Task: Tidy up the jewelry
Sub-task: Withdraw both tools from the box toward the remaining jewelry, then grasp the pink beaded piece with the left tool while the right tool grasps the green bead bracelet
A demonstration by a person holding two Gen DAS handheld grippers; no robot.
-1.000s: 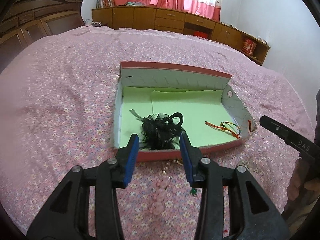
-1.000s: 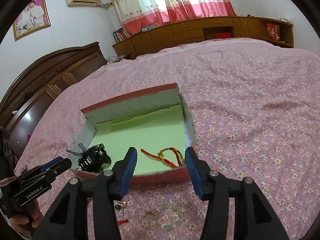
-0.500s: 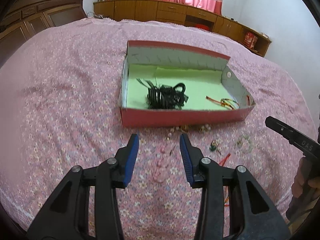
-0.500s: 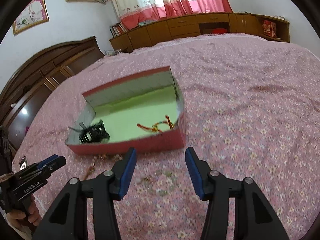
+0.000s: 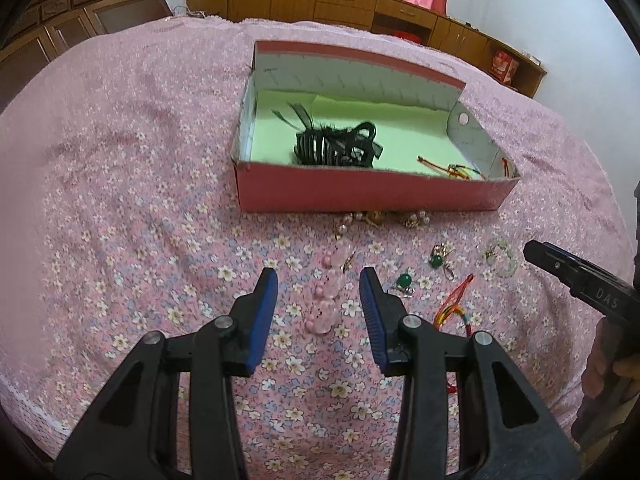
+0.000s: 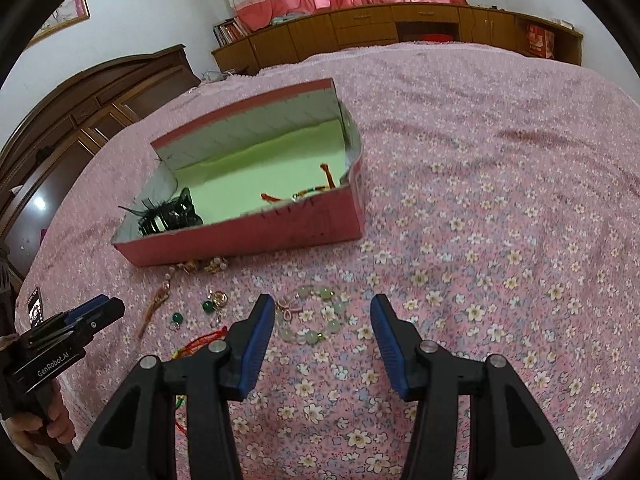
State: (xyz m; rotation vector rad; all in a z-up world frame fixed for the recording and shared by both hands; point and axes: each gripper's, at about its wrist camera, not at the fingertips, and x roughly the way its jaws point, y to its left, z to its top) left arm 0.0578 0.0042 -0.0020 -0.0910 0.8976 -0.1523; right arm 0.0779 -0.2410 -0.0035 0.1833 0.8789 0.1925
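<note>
A red box with a green lining holds a black hair clip and a red cord bracelet; the box also shows in the right wrist view. Loose jewelry lies on the bedspread in front of it. My left gripper is open and empty over a pink bead bracelet. My right gripper is open and empty over a pale green bead bracelet. Green earrings and a red cord lie between them.
Pearl and gold pieces lie against the box's front wall. The pink floral bedspread stretches wide to the right. Wooden cabinets and a headboard stand beyond the bed.
Both grippers have pulled back from over the box toward the near edge of the bed and now hang over the loose jewelry. Both stayed open.
</note>
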